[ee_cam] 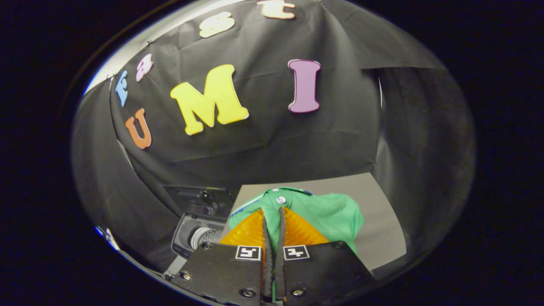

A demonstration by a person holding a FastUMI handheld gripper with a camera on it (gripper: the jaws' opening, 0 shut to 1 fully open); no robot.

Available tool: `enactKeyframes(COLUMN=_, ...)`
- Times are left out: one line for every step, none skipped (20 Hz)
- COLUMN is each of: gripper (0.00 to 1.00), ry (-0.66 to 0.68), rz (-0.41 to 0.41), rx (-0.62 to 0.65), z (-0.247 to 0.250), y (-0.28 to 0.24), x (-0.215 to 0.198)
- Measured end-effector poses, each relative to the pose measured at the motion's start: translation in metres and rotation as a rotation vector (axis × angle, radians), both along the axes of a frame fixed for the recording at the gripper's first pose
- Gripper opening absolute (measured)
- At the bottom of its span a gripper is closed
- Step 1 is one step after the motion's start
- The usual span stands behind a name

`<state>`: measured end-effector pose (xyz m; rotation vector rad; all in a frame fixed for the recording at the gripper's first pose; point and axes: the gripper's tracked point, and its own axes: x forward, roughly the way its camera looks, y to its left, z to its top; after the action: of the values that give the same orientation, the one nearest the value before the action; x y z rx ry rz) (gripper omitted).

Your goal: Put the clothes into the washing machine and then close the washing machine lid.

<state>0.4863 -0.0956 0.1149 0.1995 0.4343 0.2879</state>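
A: Where's the garment?

B: The green shirt point(327, 214) is pinched between the fingers of the gripper point(272, 214) — they're drawn nearly together, with only a thin fold of cloth in the gap. The rest bunches just ahead of them and spills off to their right, a white button point(281, 199) showing right at the tips.

A: And the washing machine point(193, 225)?

B: Off to the left of the fingers and lower down, lid point(199, 196) standing open, the drum point(204, 237) visible inside. The shirt hangs over a grey table point(374, 191).

A: How will it handle?

B: Light and limp, I'd judge (no stiffness at all), so it will drape and trail. A pinch on a bunched fold near the placket looks sound — but loose ends could catch on the rim.
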Motion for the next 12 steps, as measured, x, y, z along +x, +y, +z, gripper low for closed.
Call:
enactKeyframes(gripper=0.06, ry=-0.013, rz=0.012, rx=-0.004, z=0.007, y=0.004, x=-0.002)
enactKeyframes(gripper=0.06, ry=-0.029, rz=0.026, rx=-0.007, z=0.015, y=0.009, x=-0.007)
enactKeyframes(gripper=0.06, ry=-0.042, rz=0.04, rx=-0.009, z=0.023, y=0.015, x=-0.008)
enactKeyframes(gripper=0.06, ry=-0.052, rz=0.055, rx=-0.007, z=0.027, y=0.022, x=-0.01)
enactKeyframes(gripper=0.06, ry=-0.066, rz=0.069, rx=-0.002, z=0.034, y=0.031, x=-0.013)
enactKeyframes(gripper=0.06, ry=-0.075, rz=0.089, rx=0.0, z=0.039, y=0.041, x=-0.014)
enactKeyframes(gripper=0.06, ry=-0.085, rz=0.109, rx=0.003, z=0.045, y=0.051, x=-0.016)
enactKeyframes(gripper=0.06, ry=-0.094, rz=0.13, rx=0.007, z=0.051, y=0.061, x=-0.018)
enactKeyframes(gripper=0.06, ry=-0.101, rz=0.155, rx=0.013, z=0.056, y=0.074, x=-0.02)
enactKeyframes(gripper=0.06, ry=-0.107, rz=0.179, rx=0.019, z=0.062, y=0.086, x=-0.021)
enactKeyframes(gripper=0.06, ry=-0.114, rz=0.204, rx=0.023, z=0.067, y=0.099, x=-0.024)
enactKeyframes(gripper=0.06, ry=-0.121, rz=0.228, rx=0.025, z=0.073, y=0.111, x=-0.025)
